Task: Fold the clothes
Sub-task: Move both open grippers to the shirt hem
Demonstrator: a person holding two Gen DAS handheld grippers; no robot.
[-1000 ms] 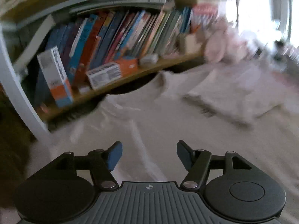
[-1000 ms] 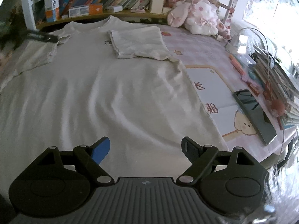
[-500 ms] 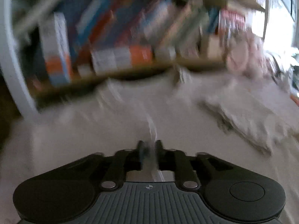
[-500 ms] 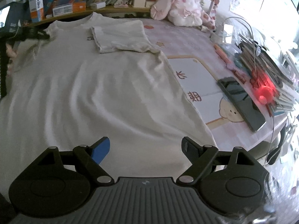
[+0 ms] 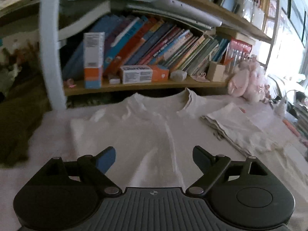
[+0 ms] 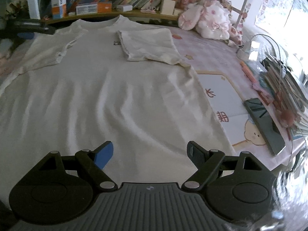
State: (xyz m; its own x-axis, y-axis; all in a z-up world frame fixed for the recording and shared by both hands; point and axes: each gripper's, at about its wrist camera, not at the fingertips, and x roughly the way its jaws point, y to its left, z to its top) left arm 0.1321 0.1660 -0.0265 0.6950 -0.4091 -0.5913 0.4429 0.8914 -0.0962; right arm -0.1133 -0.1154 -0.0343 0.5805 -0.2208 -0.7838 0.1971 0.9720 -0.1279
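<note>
T-shirt [image 6: 115, 96]: flat, collar-to-hem axis running away from both tongs; left gripper [image 5: 154, 158] nearer collar, just reopened, empty; right gripper [image 6: 150, 154] released at hem.

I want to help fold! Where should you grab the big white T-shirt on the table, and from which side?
Probably the T-shirt is best pinched at its bottom hem, coming in low from the near edge where the open right gripper is. Both sleeves already lie folded in, so the hem can go up toward the collar.
</note>
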